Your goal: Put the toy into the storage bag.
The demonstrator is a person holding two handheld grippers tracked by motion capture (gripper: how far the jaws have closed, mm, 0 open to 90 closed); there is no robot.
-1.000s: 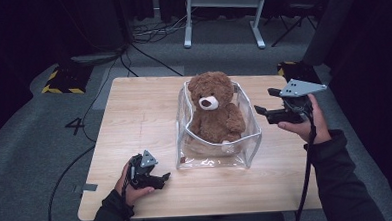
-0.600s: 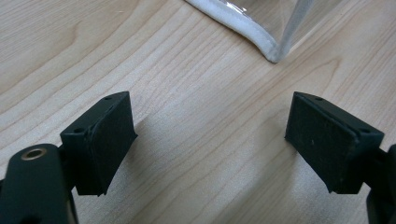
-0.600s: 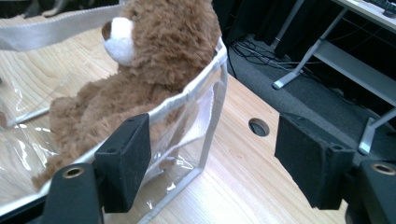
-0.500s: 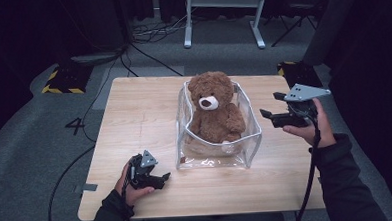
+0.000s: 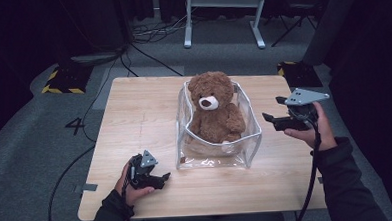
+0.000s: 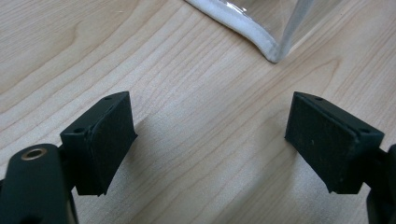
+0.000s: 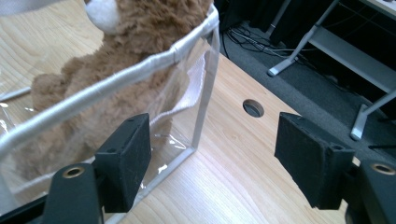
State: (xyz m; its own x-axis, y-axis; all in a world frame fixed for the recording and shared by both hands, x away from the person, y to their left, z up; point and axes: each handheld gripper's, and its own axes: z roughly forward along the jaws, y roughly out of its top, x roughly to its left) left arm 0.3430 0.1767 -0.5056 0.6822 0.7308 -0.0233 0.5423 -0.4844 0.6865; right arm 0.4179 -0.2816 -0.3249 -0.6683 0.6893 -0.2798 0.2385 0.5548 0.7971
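Note:
A brown teddy bear [image 5: 215,109] sits upright inside a clear plastic bag [image 5: 250,143] with white edging, at the middle of the wooden table [image 5: 134,113]. My left gripper [image 5: 163,179] rests low near the table's front edge, left of the bag's near corner [image 6: 275,53], jaws open over bare wood. My right gripper [image 5: 268,119] is held in the air just right of the bag, pointing at its side, jaws open with nothing between them. In the right gripper view the bear [image 7: 130,51] and the bag's white rim [image 7: 107,88] lie close ahead at the left.
A round hole [image 7: 253,108] is cut in the tabletop beyond the bag. White metal frame legs [image 5: 220,19] and cables [image 5: 146,37] lie on the grey floor behind the table. A black and yellow block [image 5: 62,81] sits on the floor at the left.
My right gripper has come down a little beside the bag. The left gripper and the bear have not moved.

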